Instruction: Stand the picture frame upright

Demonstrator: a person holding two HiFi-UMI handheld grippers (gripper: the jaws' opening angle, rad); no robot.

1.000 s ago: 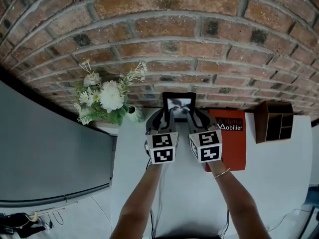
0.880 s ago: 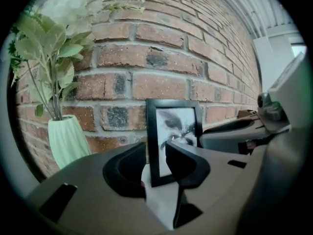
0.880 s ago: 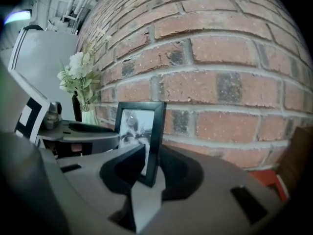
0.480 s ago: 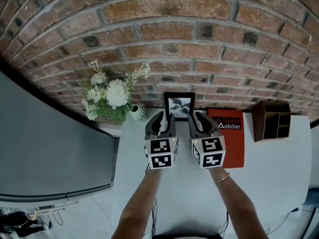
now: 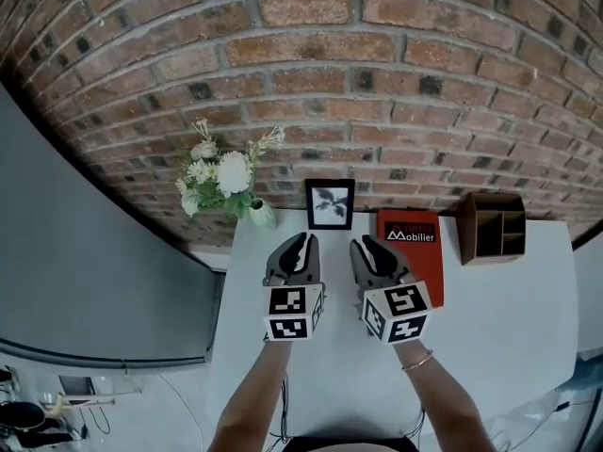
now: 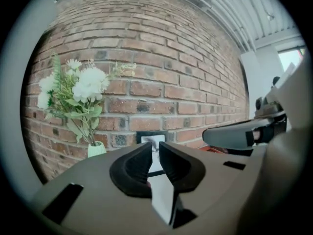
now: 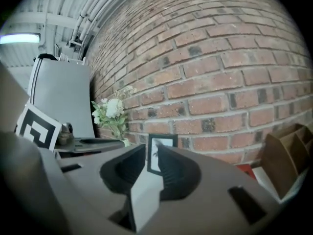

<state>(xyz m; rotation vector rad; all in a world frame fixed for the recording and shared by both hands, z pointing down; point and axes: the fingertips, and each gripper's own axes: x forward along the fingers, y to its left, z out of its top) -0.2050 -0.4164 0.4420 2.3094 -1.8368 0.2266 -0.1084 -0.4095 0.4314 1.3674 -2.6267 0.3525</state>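
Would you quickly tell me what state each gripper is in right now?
Left gripper: narrowly open, jaws have just been closing, nothing between them.
Right gripper: open, empty.

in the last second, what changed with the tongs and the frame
Both the left tongs and right tongs drew back from the frame, away from the wall, leaving it upright there, untouched. The left jaws have just been closing, with nothing between them; the right stay apart, empty. Flowers, booklet and organiser kept their places.
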